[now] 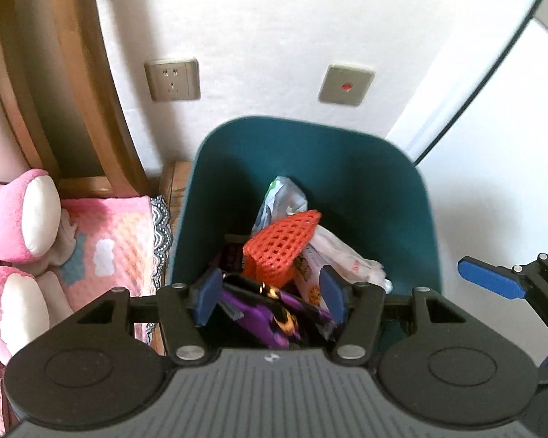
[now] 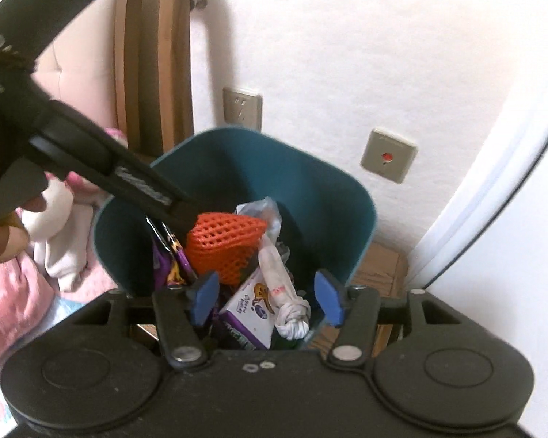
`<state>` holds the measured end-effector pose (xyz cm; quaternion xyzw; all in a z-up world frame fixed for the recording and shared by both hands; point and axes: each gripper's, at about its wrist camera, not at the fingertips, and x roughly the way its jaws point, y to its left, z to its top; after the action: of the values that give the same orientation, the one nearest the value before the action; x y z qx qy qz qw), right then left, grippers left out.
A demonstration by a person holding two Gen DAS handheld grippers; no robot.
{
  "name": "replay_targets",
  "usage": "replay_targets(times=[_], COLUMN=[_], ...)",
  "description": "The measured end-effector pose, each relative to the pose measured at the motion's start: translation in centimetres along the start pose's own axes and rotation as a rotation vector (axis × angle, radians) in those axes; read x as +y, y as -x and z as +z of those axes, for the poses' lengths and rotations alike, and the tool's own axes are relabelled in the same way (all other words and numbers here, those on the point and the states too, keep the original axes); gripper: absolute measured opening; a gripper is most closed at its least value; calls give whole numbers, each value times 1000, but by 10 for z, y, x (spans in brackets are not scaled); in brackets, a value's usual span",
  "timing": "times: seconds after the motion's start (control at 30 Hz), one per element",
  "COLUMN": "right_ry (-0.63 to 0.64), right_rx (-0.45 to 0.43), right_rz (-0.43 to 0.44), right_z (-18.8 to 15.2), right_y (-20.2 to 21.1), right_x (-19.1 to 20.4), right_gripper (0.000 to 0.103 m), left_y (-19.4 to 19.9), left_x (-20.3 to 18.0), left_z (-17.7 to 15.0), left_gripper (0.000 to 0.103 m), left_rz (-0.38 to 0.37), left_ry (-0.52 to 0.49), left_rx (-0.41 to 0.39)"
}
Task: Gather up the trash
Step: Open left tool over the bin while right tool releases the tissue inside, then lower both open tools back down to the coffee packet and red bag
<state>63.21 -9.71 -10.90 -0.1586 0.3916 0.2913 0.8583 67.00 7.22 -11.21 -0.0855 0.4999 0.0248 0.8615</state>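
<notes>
A teal bin (image 1: 310,153) (image 2: 274,160) stands against the white wall, holding trash. An orange foam net (image 1: 281,246) (image 2: 224,242) lies on top, with purple wrappers (image 1: 270,317) (image 2: 171,266), a knotted white plastic bag (image 1: 343,259) (image 2: 277,273) and a white and purple snack pack (image 2: 250,310) around it. My left gripper (image 1: 270,292) hovers over the bin's near rim, open, nothing between its blue pads. My right gripper (image 2: 266,297) is also open and empty above the bin. The left gripper's black body (image 2: 139,186) crosses the right wrist view from the upper left.
A bed with a pink blanket (image 1: 109,241) and a pink plush toy (image 1: 22,219) lies left of the bin, under a wooden headboard (image 1: 54,73). Two wall plates (image 1: 171,79) (image 1: 347,84) sit above the bin. Wood floor (image 2: 380,273) and a white door frame are on the right.
</notes>
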Motion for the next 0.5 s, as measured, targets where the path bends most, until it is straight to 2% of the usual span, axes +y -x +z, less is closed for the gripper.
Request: replay_targets(times=[0.27, 0.5], right_ry=[-70, -136], right_rx=[-78, -121], right_rz=[-54, -59], right_z=[-20, -46], right_y=[60, 95], right_x=[26, 62], right_gripper=[64, 66], left_y=[63, 106], left_x=[10, 25], left_z=[-39, -91], left_gripper=[58, 58], left_rz=[-20, -38], left_ry=[-46, -71], left_rx=[-95, -132])
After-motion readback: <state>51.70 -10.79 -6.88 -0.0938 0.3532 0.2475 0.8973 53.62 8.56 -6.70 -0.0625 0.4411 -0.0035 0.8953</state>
